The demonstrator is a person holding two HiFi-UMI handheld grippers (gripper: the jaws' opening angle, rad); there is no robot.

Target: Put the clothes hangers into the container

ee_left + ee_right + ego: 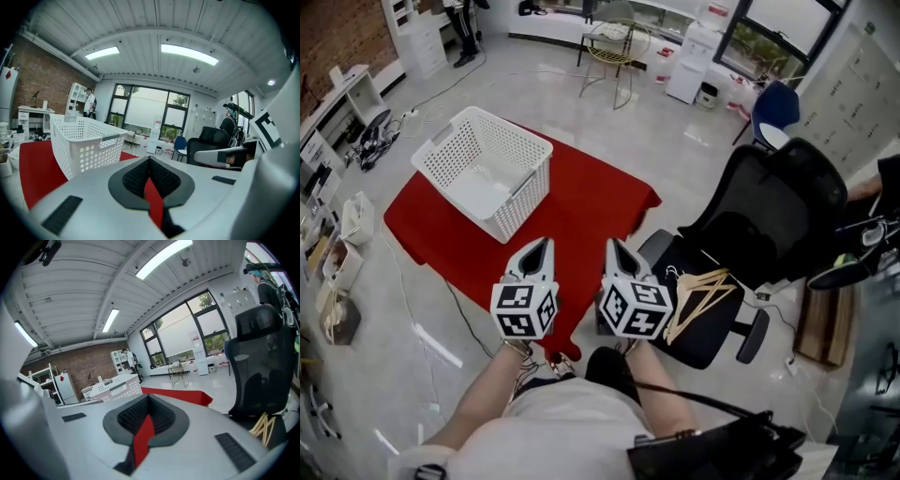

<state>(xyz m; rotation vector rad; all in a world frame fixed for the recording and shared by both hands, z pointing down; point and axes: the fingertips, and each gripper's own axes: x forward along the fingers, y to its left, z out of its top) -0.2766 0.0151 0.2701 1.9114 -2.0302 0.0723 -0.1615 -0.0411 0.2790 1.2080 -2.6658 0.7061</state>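
Where hangers (701, 298) rest, right gripper (614, 247) hovers beside.

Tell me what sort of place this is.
Probably an office or lab workroom. It has a black office chair, white shelving against a brick wall, tall windows and strip ceiling lights.

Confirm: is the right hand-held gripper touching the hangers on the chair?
Apart. The right gripper view shows the right hand-held gripper shut on nothing, with the hangers lying off to its lower right on the chair.
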